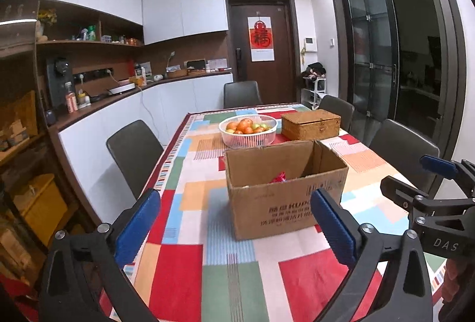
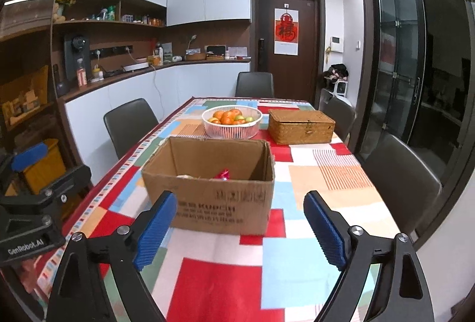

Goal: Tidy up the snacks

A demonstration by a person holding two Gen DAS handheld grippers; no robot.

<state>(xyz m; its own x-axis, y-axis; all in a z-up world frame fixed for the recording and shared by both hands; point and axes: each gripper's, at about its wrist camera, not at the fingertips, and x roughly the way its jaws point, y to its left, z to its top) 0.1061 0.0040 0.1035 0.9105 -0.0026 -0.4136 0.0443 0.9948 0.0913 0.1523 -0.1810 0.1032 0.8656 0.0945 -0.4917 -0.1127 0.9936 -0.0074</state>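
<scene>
Both the left gripper [image 1: 234, 228] and right gripper [image 2: 239, 228] gape empty – cardboard box [image 2: 207, 197] at twelve o'clock holds snacks; next, find another snack

Brown cardboard box [image 2: 207, 197], multicoloured patchwork tablecloth [image 2: 311, 191], blue fingers [image 2: 156, 230]

Open-topped cardboard box [image 2: 207, 191] stands mid-table; bare tablecloth [image 2: 225, 271] lies free before it
</scene>
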